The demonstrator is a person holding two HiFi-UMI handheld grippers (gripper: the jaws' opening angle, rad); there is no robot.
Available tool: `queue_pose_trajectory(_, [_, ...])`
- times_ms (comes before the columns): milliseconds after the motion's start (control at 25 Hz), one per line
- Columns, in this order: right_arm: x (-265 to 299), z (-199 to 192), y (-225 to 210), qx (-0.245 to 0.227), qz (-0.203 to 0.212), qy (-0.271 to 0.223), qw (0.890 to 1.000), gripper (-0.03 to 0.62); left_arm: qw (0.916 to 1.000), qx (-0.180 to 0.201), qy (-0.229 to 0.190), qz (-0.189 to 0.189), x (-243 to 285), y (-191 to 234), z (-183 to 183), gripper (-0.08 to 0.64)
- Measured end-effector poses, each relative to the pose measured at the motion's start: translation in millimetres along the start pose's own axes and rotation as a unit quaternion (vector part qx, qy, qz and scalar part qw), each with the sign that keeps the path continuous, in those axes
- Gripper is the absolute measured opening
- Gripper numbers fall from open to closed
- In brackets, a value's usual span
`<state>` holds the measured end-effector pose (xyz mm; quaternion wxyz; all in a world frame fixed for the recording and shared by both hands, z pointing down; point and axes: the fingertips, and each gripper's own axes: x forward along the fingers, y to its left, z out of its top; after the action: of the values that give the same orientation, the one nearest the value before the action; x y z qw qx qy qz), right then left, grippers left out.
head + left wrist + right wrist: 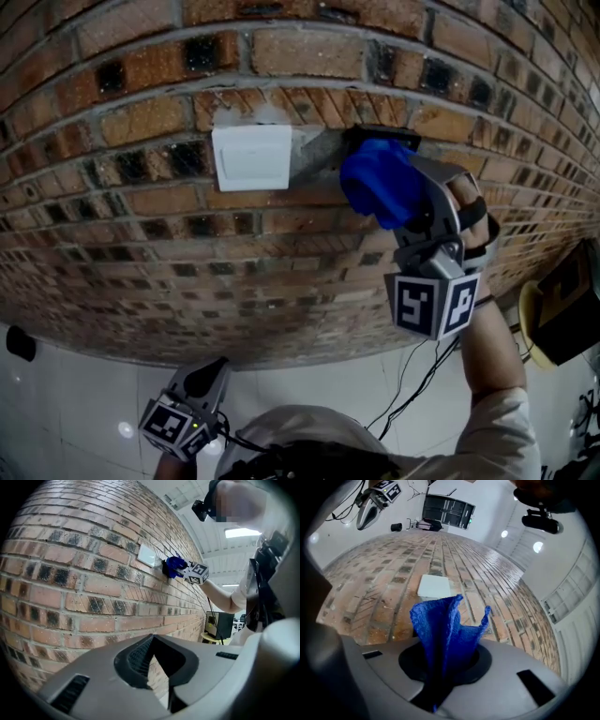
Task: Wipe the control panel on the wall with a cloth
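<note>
- Two grippers are in view, and only the right gripper (405, 208) is up at the brick wall (141, 234).
- Its jaws are clenched on a blue cloth (375, 178); in the right gripper view the cloth stands up from between them in loose folds.
- A white panel (251, 157) is fixed flat on the wall, square and plain.
- In the head view the cloth is just to the right of this panel and does not touch it; a grey strip of mortar shows between them.
- The cloth is bunched against the wall over the lower part of a dark box (384, 136), which sits on the bricks near the panel.
- A hand (469, 211) holds the right gripper from behind, above the marker cube (431, 305).
- The left gripper (152, 638) hangs low, well apart from the panel, over the white floor (75, 394).
- Its jaws are closed together at the tips, with nothing between them.
- A thin cable (412, 375) hangs down below the right arm.
</note>
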<state>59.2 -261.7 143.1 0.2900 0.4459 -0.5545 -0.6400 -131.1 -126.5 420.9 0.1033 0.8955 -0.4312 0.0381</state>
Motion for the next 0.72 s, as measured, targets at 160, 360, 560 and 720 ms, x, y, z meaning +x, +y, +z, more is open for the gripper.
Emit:
queue_pose_trajectory(160, [-8, 1, 40, 0.01, 0.025, -0.005, 1.0, 0.087, 1.0, 0.001, 0.006, 0.002, -4, -1, -2, 0.003])
queue_pose_trajectory(360, [-11, -2, 80, 0.025, 0.061, -0.002, 0.998, 0.087, 0.9999, 0.007, 0.013, 0.002, -5, -6, -3, 0.003])
queue_pose_trajectory(560, [-12, -5, 113, 0.028, 0.111, -0.005, 0.993, 0.087, 0.9999, 0.008, 0.015, 0.003, -7, -7, -3, 0.003])
queue_pose_trajectory(720, [-21, 13, 54, 0.042, 0.065, -0.032, 0.996, 0.087, 0.9999, 0.002, 0.013, 0.007, -9, -6, -3, 0.003])
